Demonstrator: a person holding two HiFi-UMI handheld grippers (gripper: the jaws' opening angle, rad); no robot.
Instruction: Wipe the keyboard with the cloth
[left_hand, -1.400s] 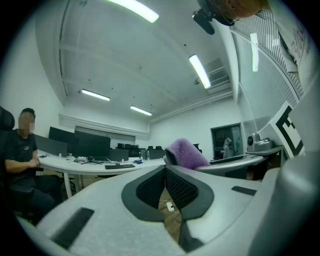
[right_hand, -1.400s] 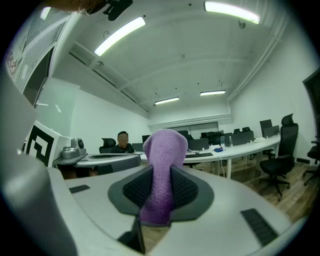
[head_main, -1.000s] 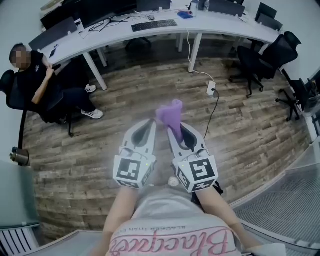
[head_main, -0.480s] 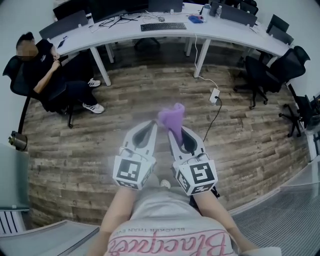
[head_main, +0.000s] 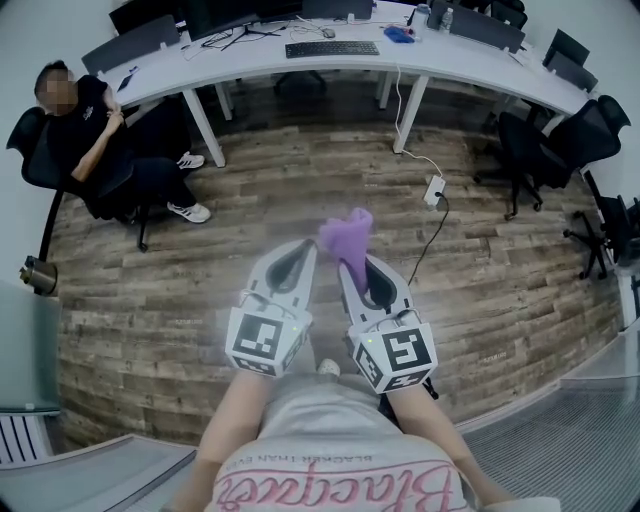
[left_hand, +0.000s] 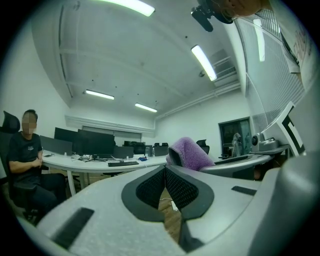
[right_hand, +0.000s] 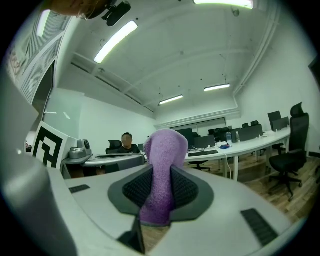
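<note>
A black keyboard (head_main: 332, 48) lies on the long white desk (head_main: 480, 60) far ahead; it also shows small in the left gripper view (left_hand: 122, 163) and the right gripper view (right_hand: 202, 153). My right gripper (head_main: 352, 268) is shut on a purple cloth (head_main: 345, 232), which sticks up out of its jaws (right_hand: 162, 170). Beside it my left gripper (head_main: 305, 245) is shut with nothing between its pads (left_hand: 165, 167); the cloth (left_hand: 190, 152) shows just to its right. Both grippers are held over the wooden floor, well short of the desk.
A person (head_main: 85, 120) sits in a black chair at the left by the desk. Black office chairs (head_main: 530, 140) stand at the right. A power strip with a cable (head_main: 435, 190) lies on the floor ahead. Metal grating (head_main: 560, 440) lies at the lower right.
The head view has shifted slightly, so the desk and floor sit a little differently in frame. Both grippers and the cloth keep the same pose.
</note>
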